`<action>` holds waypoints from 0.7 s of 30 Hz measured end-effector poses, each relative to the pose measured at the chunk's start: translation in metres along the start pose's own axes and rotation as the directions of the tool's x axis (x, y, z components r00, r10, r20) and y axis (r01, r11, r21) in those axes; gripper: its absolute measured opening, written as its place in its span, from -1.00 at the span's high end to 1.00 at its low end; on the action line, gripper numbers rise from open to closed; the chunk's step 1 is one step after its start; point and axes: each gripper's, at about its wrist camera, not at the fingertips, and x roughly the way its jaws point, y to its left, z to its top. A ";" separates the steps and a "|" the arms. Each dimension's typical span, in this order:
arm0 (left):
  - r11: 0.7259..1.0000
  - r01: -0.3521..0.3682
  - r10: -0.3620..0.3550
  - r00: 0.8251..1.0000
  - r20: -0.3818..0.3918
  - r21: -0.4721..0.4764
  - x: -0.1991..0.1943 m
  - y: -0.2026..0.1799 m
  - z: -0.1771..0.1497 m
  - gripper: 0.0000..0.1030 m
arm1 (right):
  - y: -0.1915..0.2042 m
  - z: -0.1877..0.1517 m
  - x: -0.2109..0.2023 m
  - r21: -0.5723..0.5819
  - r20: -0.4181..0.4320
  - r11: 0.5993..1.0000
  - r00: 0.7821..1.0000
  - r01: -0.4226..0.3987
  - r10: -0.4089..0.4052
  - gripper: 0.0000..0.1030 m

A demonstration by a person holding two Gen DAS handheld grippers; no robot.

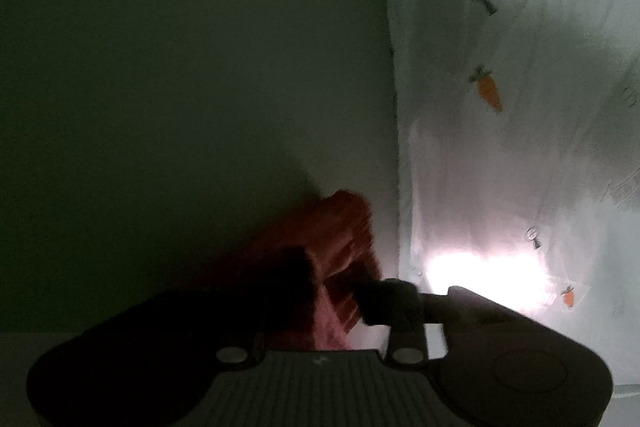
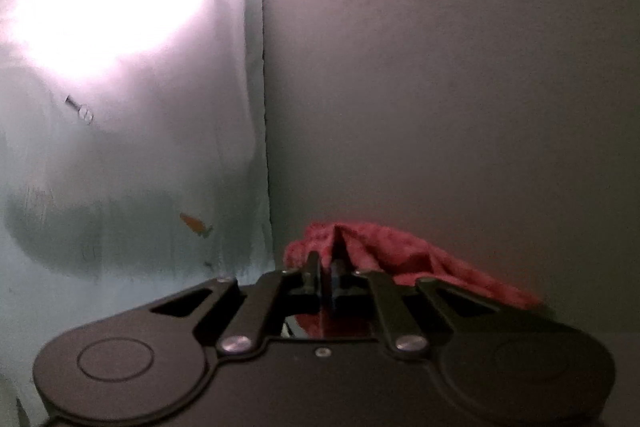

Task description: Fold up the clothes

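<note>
Red cloth [image 2: 384, 251] is bunched on the plain dark surface [image 2: 460, 87], just beside the edge of a white carrot-print sheet [image 1: 500, 107]. The right gripper [image 2: 325, 277] angles slightly downward, jaws nearly together and pinching a fold of the cloth. The left gripper [image 1: 340, 279] also tilts downward; its jaws stand partly apart with cloth between them, and contact there cannot be made out.

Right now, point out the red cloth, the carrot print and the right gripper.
red cloth [image 2: 384, 247]: right wrist view, bunched top fold.
carrot print [image 1: 489, 91]: left wrist view, orange body.
right gripper [image 2: 325, 269]: right wrist view, between its fingertips.
</note>
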 end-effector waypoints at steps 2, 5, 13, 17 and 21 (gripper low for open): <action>0.997 0.067 -0.066 0.998 0.025 -0.038 -0.006 -0.004 0.007 -0.17 | 0.004 0.003 0.006 0.052 0.006 0.998 0.999 -0.041 0.041 0.78; 0.975 0.200 -0.191 0.978 0.089 -0.101 -0.017 -0.006 0.017 -0.48 | 0.016 0.006 0.011 0.080 0.027 0.987 0.990 -0.137 0.135 0.58; 0.973 -0.061 0.029 0.989 0.145 0.222 -0.039 -0.043 0.011 -0.53 | 0.034 -0.002 -0.006 -0.075 0.076 0.991 0.991 -0.107 0.113 0.48; 0.956 -0.109 0.086 0.992 0.094 0.273 -0.035 -0.041 -0.008 -0.53 | 0.032 -0.011 -0.021 -0.199 0.074 0.980 0.997 0.013 0.002 0.48; 0.959 -0.125 0.122 0.992 0.029 0.255 -0.030 -0.028 -0.019 -0.53 | 0.020 -0.015 -0.030 -0.188 0.066 0.981 0.997 0.047 -0.035 0.46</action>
